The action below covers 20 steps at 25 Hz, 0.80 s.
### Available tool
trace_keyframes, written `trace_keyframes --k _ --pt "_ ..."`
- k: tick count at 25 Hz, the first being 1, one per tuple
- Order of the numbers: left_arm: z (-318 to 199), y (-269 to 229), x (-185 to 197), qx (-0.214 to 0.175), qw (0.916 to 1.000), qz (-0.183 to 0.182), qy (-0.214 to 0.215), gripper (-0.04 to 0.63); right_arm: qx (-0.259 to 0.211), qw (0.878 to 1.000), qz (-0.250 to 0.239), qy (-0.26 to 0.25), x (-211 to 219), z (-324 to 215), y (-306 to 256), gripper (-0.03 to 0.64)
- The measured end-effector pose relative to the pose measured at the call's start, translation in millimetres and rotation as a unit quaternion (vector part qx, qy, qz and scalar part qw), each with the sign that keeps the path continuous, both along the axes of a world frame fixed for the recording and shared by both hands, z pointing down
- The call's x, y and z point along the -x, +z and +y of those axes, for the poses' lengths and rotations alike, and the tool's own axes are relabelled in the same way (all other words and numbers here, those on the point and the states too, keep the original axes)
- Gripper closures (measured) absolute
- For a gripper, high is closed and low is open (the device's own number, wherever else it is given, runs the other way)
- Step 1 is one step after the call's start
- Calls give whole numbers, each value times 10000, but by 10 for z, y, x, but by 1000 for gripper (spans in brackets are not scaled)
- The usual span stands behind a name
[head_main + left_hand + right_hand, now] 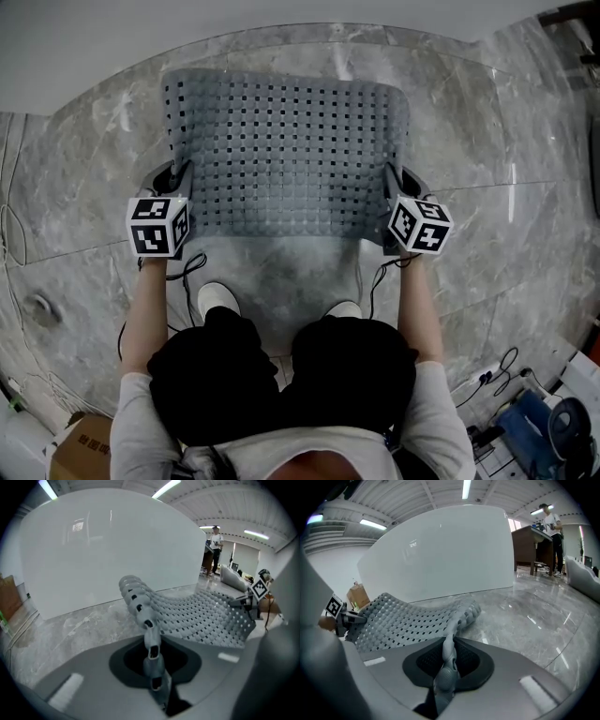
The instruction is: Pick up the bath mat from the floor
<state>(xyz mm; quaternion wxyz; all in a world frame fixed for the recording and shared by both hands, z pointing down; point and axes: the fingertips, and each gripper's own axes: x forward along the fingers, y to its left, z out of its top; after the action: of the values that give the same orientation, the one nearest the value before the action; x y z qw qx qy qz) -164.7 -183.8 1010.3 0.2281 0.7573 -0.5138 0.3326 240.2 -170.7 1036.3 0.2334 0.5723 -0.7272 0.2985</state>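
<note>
A grey perforated bath mat [286, 155] spreads across the marble floor in front of me. Its near part looks raised, and its far edge lies by the white wall. My left gripper [180, 180] is shut on the mat's left edge. In the left gripper view the mat [187, 613] runs off to the right from the left gripper [152, 660], its rim pinched between the jaws. My right gripper [394, 186] is shut on the right edge. In the right gripper view the mat [398, 618] sags away to the left of the right gripper [447, 660].
A curved white wall [234, 28] stands just behind the mat. My white shoes [217, 298] are right below the mat's near edge. Cables [9, 234] run at the left, with a cardboard box [84, 445] at lower left and a power strip [483, 375] at lower right. A person [215, 548] stands far off.
</note>
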Motion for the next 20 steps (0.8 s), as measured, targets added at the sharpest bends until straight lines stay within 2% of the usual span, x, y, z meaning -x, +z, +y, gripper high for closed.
trace_keyframes --k 5,9,20 --pt "-168 -297 6 -206 9998 45 -20 551 -257 9996 56 76 39 -139 -359 578" --pt "-271 -632 12 -277 9996 -63 38 551 -354 9992 172 77 92 -207 -743 577" --pt "-345 -2181 106 -651 9978 -94 56 554 -614 9976 266 157 261 -239 -2294 580"
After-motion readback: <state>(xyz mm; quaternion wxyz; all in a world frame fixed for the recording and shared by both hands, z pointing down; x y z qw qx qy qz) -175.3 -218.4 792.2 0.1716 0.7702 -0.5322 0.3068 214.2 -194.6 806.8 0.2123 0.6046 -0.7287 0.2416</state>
